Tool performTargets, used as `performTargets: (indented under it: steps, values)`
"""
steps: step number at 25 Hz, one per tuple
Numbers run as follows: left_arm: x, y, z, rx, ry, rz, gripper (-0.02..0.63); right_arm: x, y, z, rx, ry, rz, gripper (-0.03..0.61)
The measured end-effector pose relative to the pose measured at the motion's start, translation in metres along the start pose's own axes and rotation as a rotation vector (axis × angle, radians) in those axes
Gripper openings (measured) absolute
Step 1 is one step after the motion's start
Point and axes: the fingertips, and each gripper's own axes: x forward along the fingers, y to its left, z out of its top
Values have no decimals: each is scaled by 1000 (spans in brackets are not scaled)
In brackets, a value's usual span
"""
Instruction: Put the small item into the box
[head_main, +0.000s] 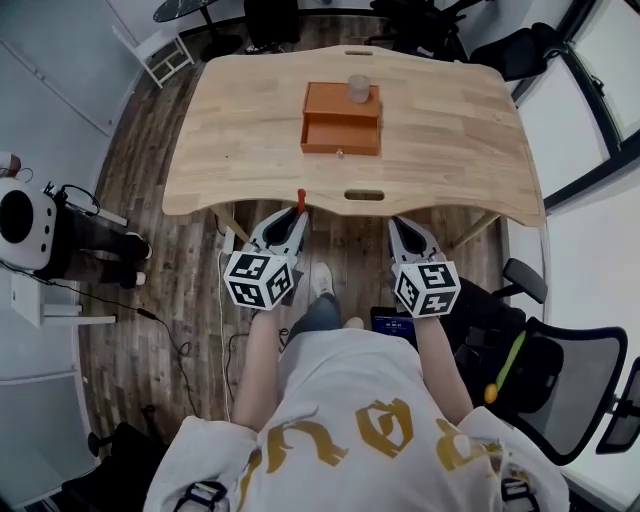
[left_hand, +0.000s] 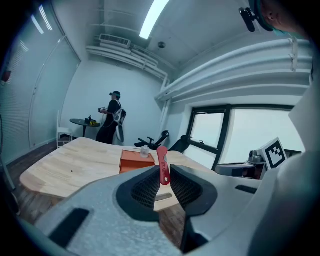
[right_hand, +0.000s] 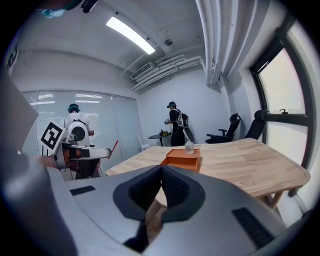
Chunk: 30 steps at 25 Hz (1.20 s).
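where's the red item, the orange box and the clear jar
red item (left_hand: 163, 167), left gripper view, mid-body
orange box (head_main: 326, 100), head view, bare top panel
clear jar (head_main: 358, 89), head view, its top

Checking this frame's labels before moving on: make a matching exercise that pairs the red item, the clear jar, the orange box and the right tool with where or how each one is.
Things:
1. red item
2. clear jar
3. orange box
4. right tool

Places or states:
A. standing on the wooden table
B. on top of the orange box
C. jaws together, nothing between them
D. gripped in the left tool

Pairs: 1-D, 2-B, 3-A, 4-C.
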Motion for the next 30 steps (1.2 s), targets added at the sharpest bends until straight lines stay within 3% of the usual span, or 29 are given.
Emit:
performTargets:
  steps: [6, 20, 23, 30]
  values:
    - [40, 35, 14, -8, -8, -1, 65, 45, -19, 13, -21, 2, -23, 12]
    - [194, 152, 85, -22, 17, -103, 65, 206, -75, 69, -42, 50, -151, 12]
    - [216, 171, 92, -51, 18, -140, 64, 231, -87, 70, -85, 81, -199, 12]
    - [247, 189, 85, -61, 65, -216, 64, 259, -101, 65, -43, 111, -258, 12]
